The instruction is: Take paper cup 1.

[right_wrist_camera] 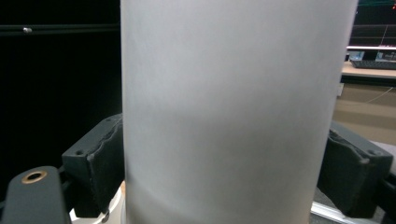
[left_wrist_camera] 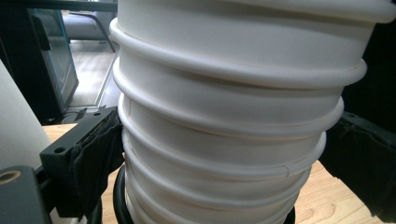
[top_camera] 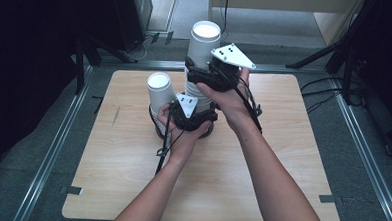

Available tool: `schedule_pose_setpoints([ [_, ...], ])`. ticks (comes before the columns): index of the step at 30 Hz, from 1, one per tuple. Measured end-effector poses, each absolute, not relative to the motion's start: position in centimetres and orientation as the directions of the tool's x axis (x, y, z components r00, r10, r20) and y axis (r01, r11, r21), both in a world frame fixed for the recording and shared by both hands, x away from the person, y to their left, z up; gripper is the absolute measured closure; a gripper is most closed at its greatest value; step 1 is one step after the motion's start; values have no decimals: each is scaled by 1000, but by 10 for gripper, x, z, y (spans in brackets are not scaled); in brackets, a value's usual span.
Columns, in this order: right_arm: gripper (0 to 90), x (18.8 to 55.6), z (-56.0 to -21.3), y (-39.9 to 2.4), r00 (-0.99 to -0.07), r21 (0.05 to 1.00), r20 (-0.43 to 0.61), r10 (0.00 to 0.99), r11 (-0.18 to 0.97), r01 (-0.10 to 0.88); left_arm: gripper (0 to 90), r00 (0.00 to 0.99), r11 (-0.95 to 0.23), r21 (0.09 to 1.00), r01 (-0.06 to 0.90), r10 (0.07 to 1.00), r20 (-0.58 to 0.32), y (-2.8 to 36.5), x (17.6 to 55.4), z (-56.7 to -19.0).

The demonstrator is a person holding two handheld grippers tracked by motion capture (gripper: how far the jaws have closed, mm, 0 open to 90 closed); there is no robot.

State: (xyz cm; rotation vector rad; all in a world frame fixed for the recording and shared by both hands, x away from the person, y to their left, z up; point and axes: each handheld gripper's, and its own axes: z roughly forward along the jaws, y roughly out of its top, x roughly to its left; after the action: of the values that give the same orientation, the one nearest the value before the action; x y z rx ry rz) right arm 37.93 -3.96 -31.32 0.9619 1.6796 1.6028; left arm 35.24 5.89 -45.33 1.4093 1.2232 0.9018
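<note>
Stack of white paper cups (top_camera: 197, 93) between both tongs: left gripper (top_camera: 194, 115) clamps its ribbed lower rims, right gripper (top_camera: 210, 73) grips the top cup (top_camera: 203, 43). Risk: nested cups jam, stack tilts toward the spare cup (top_camera: 161, 91) beside the left tongs.

The light wooden surface (top_camera: 231, 182) has round corners. A tall stack of white cups (top_camera: 195, 93) stands on it near the middle, toward 12 o'clock. Another white cup (top_camera: 160, 89) leans at its 9 o'clock side.
</note>
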Motion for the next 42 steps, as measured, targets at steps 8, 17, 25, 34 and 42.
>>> schedule_pose_setpoints([
  [8,144,380,-308,-39,-537,996,48,842,-3,86,30,204,37,977,211,976,-81,59,352,-453],
  [17,149,379,-302,-38,-533,998,49,845,-15,68,30,203,37,977,210,976,-81,59,352,-454],
  [25,146,379,-294,-38,-534,998,51,844,-25,56,31,204,42,977,209,975,-86,59,352,-454],
  [34,172,379,-291,-38,-532,998,60,845,-41,47,32,208,38,977,210,975,-82,60,351,-454],
  [42,195,378,-287,-38,-526,999,45,849,-33,32,33,207,40,977,209,975,-84,60,351,-454],
])
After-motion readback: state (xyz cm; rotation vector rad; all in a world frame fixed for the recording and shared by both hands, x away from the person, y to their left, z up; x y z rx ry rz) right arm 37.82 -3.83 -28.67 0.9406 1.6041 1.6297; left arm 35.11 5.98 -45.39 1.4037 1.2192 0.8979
